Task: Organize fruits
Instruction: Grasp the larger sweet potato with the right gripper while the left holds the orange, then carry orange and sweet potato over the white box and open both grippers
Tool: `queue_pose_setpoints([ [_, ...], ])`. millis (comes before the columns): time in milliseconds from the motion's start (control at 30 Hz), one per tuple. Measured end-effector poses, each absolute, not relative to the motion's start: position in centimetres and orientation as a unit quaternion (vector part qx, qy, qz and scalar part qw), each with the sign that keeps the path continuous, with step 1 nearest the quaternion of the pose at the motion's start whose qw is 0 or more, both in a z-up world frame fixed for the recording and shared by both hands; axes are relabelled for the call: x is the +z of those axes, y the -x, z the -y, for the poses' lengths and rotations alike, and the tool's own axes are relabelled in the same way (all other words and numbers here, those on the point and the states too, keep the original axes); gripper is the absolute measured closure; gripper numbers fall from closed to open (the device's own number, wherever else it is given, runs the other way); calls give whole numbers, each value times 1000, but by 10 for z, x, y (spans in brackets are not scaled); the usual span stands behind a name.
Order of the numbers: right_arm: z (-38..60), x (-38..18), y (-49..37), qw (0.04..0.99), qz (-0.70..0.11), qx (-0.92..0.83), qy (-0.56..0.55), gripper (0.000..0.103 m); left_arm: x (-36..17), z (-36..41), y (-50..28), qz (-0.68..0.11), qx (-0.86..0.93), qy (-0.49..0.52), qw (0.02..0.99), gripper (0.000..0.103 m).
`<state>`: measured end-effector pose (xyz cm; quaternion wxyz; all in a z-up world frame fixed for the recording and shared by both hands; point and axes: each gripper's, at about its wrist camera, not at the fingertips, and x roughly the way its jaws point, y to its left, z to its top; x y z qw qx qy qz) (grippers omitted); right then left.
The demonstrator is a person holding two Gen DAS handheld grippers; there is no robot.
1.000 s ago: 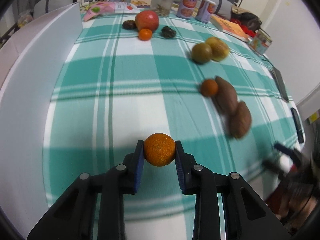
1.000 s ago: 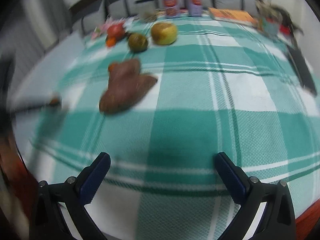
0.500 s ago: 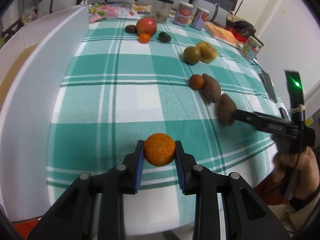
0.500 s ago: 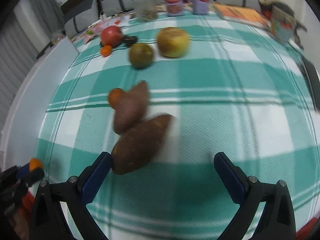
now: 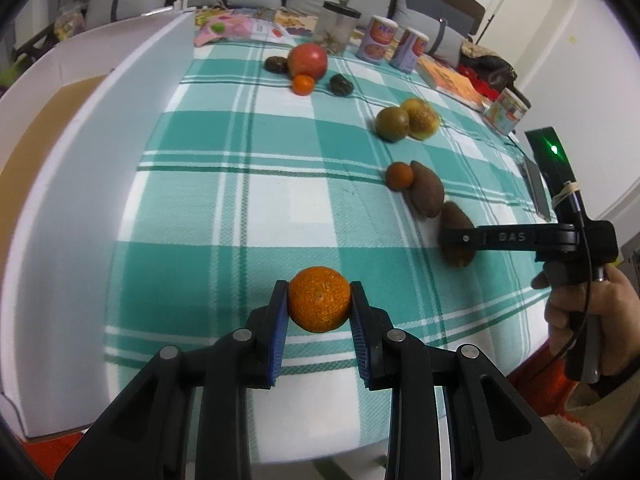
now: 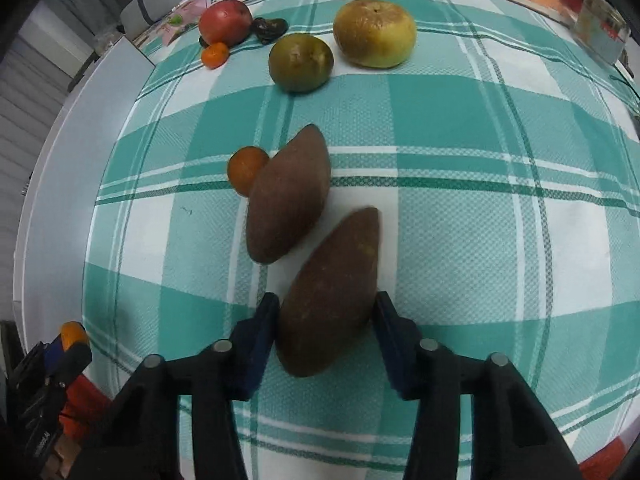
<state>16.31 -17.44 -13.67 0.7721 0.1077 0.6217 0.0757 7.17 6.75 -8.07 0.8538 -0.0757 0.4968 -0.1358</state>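
Note:
My left gripper point(image 5: 319, 310) is shut on an orange point(image 5: 319, 304) and holds it above the near part of the checked tablecloth. My right gripper point(image 6: 326, 322) is closed around the near brown oval fruit point(image 6: 334, 292), its pads against both sides; the fruit lies on the cloth. The right gripper also shows in the left wrist view point(image 5: 448, 238) at that fruit point(image 5: 458, 254). A second brown oval fruit point(image 6: 286, 200) lies just beyond, with a small orange point(image 6: 245, 168) touching it. Farther back sit a green round fruit point(image 6: 301, 62) and a yellow one point(image 6: 374, 34).
A red fruit point(image 6: 224, 22), a small tangerine point(image 6: 215, 55) and dark fruits point(image 6: 270, 29) sit at the far left. A white box point(image 5: 92, 152) stands along the table's left side. Cans point(image 5: 380, 38), a jar point(image 5: 338, 28) and a book point(image 5: 452, 80) line the far edge.
My right gripper has moved forward over the near brown fruit and closed its jaws from wide open onto it. My left gripper has lifted back with the orange held.

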Motion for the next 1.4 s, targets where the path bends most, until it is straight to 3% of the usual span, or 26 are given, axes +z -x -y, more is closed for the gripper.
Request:
queue_pose_setpoints([
  [167,197,-127,-145,766,-618,95,-148,57,-80,-67,-68,-506,-139,63,849,74],
  [333,175,-129,-132,762,-640,96,-6,57,-87,-56,-69,-512,-145,55,845,74],
  [467,164,-136,-137,754,-651,91,18,57,-86,-55,-67,-512,-144,53,845,74],
  [800,218,-137,-151,731,-639,131,-201,61,-78,-68,-62,-509,-145,71,845,74],
  [933,217,-111,-140,732,-624,160,-223,61,-67,-75,-60,-509,-160,101,840,74],
  [1200,69,-6,-156,745,-555,320,-184,61,12,-168,-61,-445,-110,145,877,74],
  [1400,-88,18,-171,733,-530,412,-110,61,-12,-260,-79,-469,18,153,870,74],
])
